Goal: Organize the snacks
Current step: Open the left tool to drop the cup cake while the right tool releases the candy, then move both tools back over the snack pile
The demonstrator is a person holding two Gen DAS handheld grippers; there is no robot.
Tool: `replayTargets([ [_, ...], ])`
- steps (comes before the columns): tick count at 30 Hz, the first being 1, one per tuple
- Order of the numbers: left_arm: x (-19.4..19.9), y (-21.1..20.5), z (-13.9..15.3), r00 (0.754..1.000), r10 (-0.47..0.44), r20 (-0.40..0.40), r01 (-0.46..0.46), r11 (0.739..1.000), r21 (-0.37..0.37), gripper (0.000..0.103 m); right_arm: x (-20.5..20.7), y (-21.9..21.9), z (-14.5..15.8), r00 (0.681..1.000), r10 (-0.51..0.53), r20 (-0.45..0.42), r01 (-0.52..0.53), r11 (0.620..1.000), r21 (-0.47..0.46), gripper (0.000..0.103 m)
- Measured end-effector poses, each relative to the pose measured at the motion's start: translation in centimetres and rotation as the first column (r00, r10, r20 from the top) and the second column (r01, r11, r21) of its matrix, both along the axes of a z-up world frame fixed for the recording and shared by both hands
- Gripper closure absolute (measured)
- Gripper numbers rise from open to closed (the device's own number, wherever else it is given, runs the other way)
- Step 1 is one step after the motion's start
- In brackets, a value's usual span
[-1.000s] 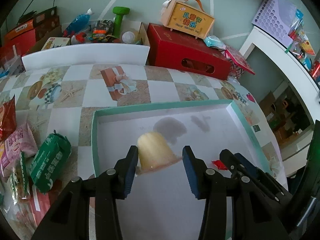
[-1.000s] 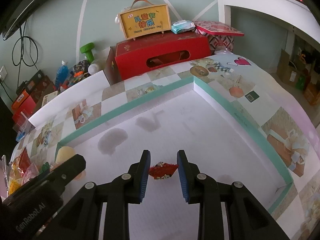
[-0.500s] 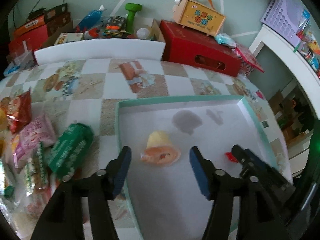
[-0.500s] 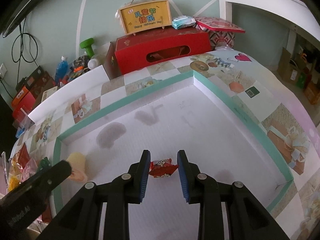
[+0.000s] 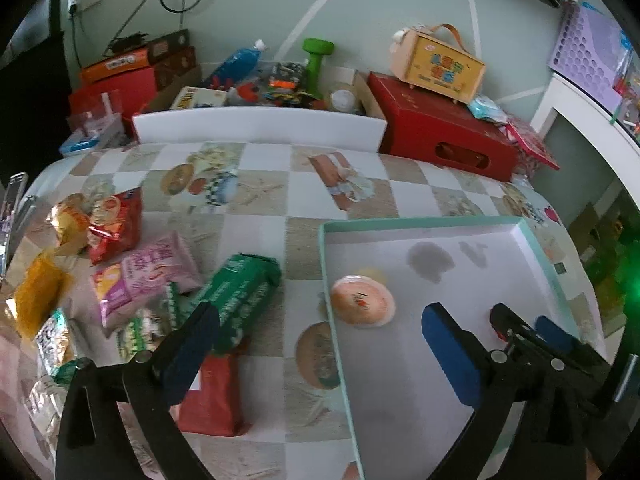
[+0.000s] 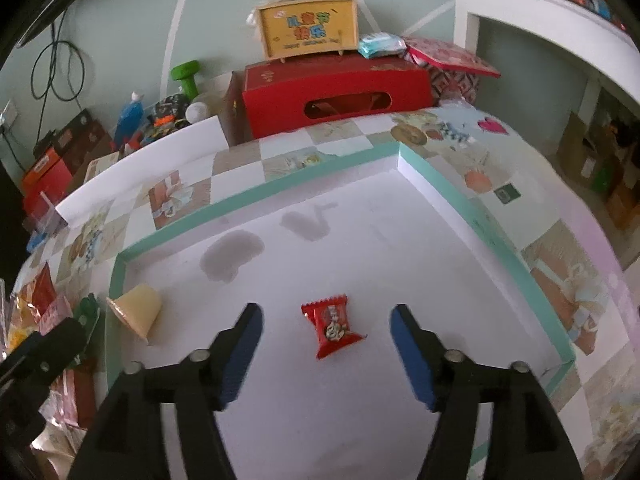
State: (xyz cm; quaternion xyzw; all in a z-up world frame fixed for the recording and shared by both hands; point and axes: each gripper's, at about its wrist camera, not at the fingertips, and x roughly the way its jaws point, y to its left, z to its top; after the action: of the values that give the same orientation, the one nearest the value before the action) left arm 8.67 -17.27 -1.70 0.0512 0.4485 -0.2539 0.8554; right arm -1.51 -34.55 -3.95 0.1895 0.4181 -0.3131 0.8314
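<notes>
Opening right gripper (image 6: 326, 336) over red candy (image 6: 332, 326), jelly cup (image 6: 136, 312) tipped in tray (image 6: 496, 236)

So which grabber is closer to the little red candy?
Right. The right gripper has the red candy between its opening jaws, untouched; the left gripper is off at the tray's other side.

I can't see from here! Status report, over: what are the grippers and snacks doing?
Left gripper and right gripper both opening, nothing held. Jelly cup tipped over, red candy flat, both in tray. More snack packs wait on table. Nothing blocking.
</notes>
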Motion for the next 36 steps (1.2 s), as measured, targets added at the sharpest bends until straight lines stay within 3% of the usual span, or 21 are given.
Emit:
replayTargets([
  [8,0.2,1.8,0.2,0.999,0.05,0.019,-0.05,0.999,-0.01,0.002,0.3,0.9,0.6,0.999,0.032,-0.011,-0.033,0.999,-0.031,0.0],
  [17,0.2,4.0,0.8,0.989,0.104,0.103,-0.107,0.994,0.02,0.002,0.0,2.0,2.3,0.998,0.051,0.028,-0.049,0.997,-0.067,0.0],
  [27,0.0,7.1,1.5,0.986,0.143,0.08,-0.143,0.99,-0.009,0.002,-0.8,3.6,4.2,0.989,0.091,0.117,-0.088,0.996,-0.03,0.0],
  [32,-0.2,8.7,2.2,0.98,0.168,0.108,-0.17,0.985,0.013,0.002,-1.2,4.8,5.1,0.981,0.104,0.163,-0.105,0.994,-0.003,0.0],
  [36,0.1,10.7,2.1,0.979,0.192,0.063,-0.195,0.98,0.044,0.002,-0.8,6.1,5.3,0.978,0.134,0.161,-0.136,0.991,-0.004,0.0],
])
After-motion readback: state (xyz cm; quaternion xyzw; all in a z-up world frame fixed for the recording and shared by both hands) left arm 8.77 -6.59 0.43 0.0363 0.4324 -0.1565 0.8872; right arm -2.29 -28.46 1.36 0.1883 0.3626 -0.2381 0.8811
